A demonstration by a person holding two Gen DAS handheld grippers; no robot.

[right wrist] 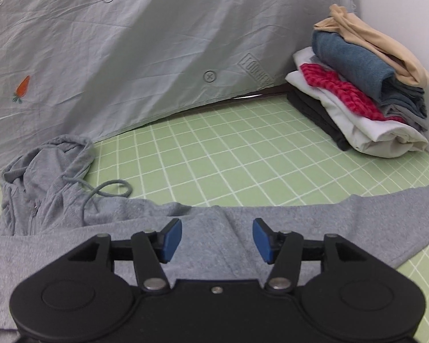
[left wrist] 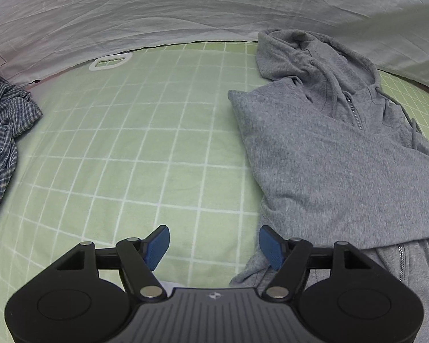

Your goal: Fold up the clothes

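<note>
Grey zip-up hooded sweatshirt [left wrist: 337, 154] spread flat on green white-gridded sheet [left wrist: 134, 148], hood toward pale grey printed backdrop cloth [right wrist: 123, 45]. Left gripper [left wrist: 214, 247] and right gripper [right wrist: 217, 240] both spread, pinching nothing. Nearby: crumpled blue checked shirt [left wrist: 3, 131], stack of folded clothes [right wrist: 363, 91], perhaps leaning against the wall.

Both wrist views are evenly and softly lit, moderately bright, with faint shadows and no glare. Strong fisheye bending curves the green checked sheet [left wrist: 146, 154] and its grid lines; the far corners go black. Focus is slightly soft throughout.
</note>
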